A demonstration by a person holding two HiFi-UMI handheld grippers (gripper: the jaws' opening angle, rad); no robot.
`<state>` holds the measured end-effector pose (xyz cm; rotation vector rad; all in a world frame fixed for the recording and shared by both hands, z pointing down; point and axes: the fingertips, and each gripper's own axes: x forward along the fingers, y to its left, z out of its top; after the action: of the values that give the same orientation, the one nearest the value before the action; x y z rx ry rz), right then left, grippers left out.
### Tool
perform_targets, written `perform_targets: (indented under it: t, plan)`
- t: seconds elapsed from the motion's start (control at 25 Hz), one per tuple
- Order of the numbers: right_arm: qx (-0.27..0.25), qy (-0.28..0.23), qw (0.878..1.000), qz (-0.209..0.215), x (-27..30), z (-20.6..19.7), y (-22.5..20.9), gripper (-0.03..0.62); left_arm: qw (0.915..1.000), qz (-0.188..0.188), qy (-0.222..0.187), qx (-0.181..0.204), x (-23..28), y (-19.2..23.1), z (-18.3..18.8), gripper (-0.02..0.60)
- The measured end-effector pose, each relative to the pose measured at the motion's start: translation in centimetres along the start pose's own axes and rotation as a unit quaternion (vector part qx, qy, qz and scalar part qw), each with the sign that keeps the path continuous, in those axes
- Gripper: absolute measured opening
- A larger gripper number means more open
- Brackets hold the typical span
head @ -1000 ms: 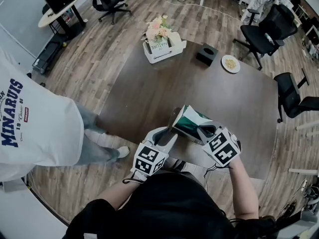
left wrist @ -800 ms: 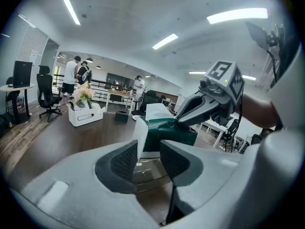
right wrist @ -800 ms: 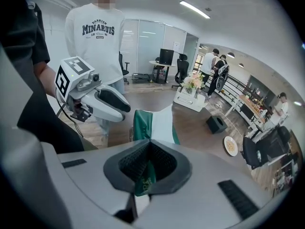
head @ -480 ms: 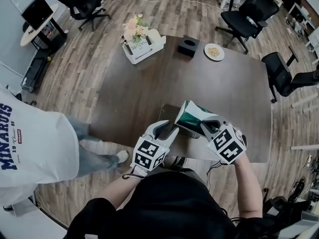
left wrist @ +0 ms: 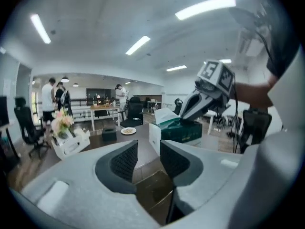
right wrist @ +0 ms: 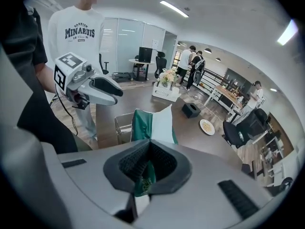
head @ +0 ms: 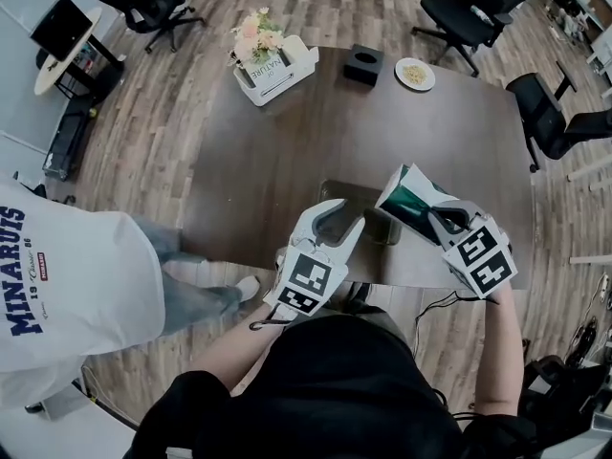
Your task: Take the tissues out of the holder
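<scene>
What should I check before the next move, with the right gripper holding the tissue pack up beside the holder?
1. Right gripper jaws shut on the tissue pack: ok.
2. Pack lifted out of the holder: ok, it is held in the air at the holder's right.
3. Left gripper jaws open with nothing between them: ok.
4. Left gripper touching the holder: cannot tell.
5. Holder upright on the table: ok.
6. Bare table to set the pack down: ok.

Tissue pack (right wrist: pixel 151 123): near end hidden between jaws of right gripper (right wrist: pixel 149 151). Holder (head: pixel 368 202) partly behind left gripper (head: pixel 337 220). Plate (head: pixel 415 73) contents too small to tell.
</scene>
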<state>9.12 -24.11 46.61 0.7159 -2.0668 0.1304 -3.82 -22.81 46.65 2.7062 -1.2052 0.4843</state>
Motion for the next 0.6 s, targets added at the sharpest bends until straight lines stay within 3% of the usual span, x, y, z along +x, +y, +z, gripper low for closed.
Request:
perform_targets:
  t: [0.12,0.16,0.24,0.28,0.32,0.36,0.48,0.52,0.6]
  plan:
    - [0.007,0.003,1.0,-0.002,0.4,-0.2,0.1,0.009,0.9935,-0.011,0.043,0.105,0.8,-0.4,-1.4,0.133]
    - [0.005,0.006,1.0,-0.003,0.6,-0.2,0.1,0.009,0.9855,-0.02,0.078,0.15,1.5,-0.1,-2.4,0.133]
    - [0.003,0.016,1.0,-0.005,0.8,-0.3,0.2,0.009,0.9586,-0.051,0.161,0.229,2.8,0.2,-4.5,0.133]
    - [0.004,0.022,1.0,-0.008,0.8,-0.5,0.2,0.009,0.9457,-0.072,0.194,0.251,3.1,-0.1,-5.4,0.132]
    - [0.006,0.026,1.0,-0.01,0.8,-0.7,0.3,0.009,0.9386,-0.089,0.214,0.256,3.3,-0.4,-6.0,0.132]
    - [0.009,0.028,0.999,-0.013,0.8,-0.8,0.3,0.009,0.9406,-0.096,0.216,0.243,3.4,-0.7,-6.2,0.132]
    - [0.027,0.023,0.999,-0.019,0.8,-0.8,0.5,0.009,0.978,-0.066,0.159,0.118,3.3,0.0,-5.2,0.133]
    - [0.034,0.02,0.999,-0.02,0.7,-0.8,0.4,0.009,0.9861,-0.055,0.14,0.07,3.3,0.2,-5.0,0.133]
    - [0.045,0.015,0.999,-0.024,0.5,-1.0,0.3,0.009,0.9912,-0.054,0.12,-0.009,3.3,0.0,-5.3,0.132]
